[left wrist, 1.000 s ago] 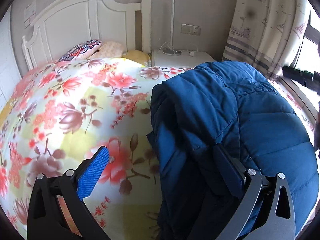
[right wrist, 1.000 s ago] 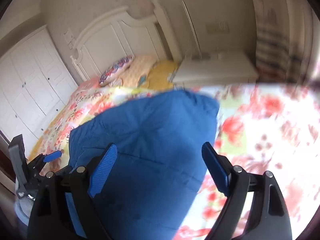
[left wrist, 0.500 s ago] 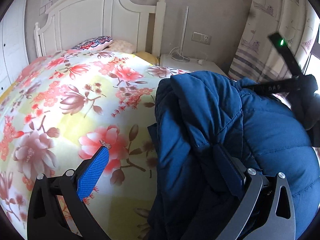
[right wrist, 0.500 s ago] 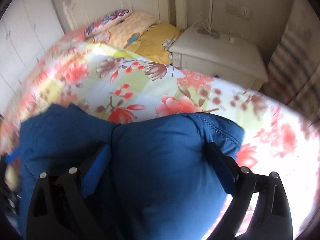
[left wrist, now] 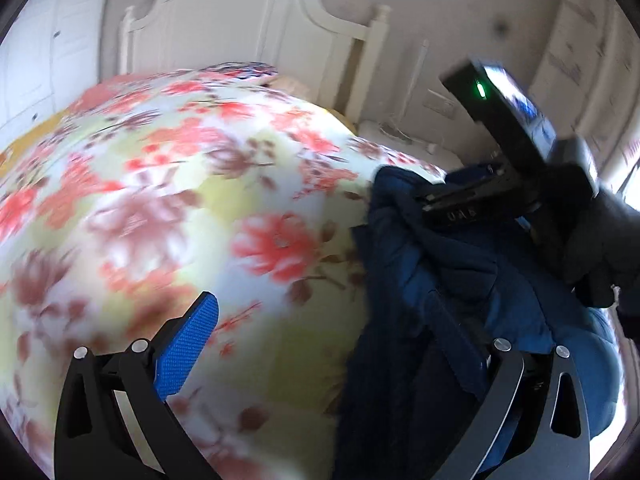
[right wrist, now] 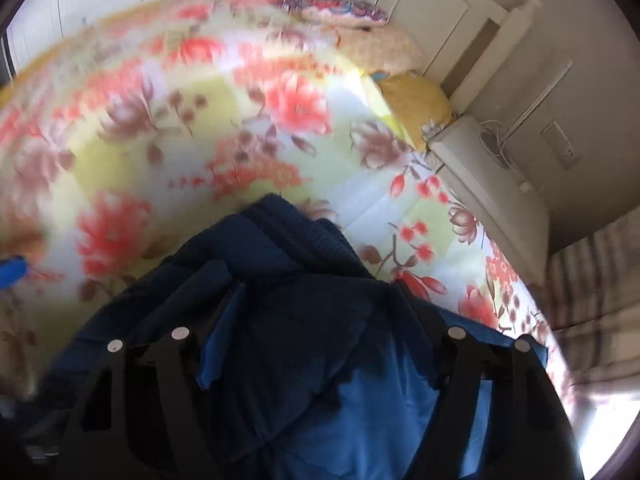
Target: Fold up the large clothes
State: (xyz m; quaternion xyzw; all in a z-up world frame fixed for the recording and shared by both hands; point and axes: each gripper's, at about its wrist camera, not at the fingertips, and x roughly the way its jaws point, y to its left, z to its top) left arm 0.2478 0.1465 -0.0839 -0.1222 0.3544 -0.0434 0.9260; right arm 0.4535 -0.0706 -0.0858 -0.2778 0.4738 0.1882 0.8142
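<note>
A dark blue puffer jacket (left wrist: 400, 264) lies on the right part of a floral bedspread (left wrist: 160, 200). My left gripper (left wrist: 320, 312) is open: its blue left pad hangs over the bedspread and its right finger rests against the jacket's left edge. At the jacket's far edge my right gripper (left wrist: 424, 200) is held by a dark-gloved hand (left wrist: 592, 240). In the right wrist view the jacket (right wrist: 304, 248) bunches up between the fingers of my right gripper (right wrist: 320, 292). Its jaws are closing on that thick fold, and the fabric fills the gap between both pads.
The bedspread (right wrist: 160, 120) covers the bed, with pillows (right wrist: 340, 8) by the white headboard (left wrist: 240, 20). A white nightstand (right wrist: 480, 184) with cables stands beside the bed. A striped curtain (right wrist: 592, 280) hangs on the right, and white wardrobe doors (left wrist: 32, 60) are on the left.
My right gripper swung across and down over the jacket's far edge and narrowed around a fold, which now bunches up. The left gripper shifted sideways and rolled, staying open at the jacket's edge.
</note>
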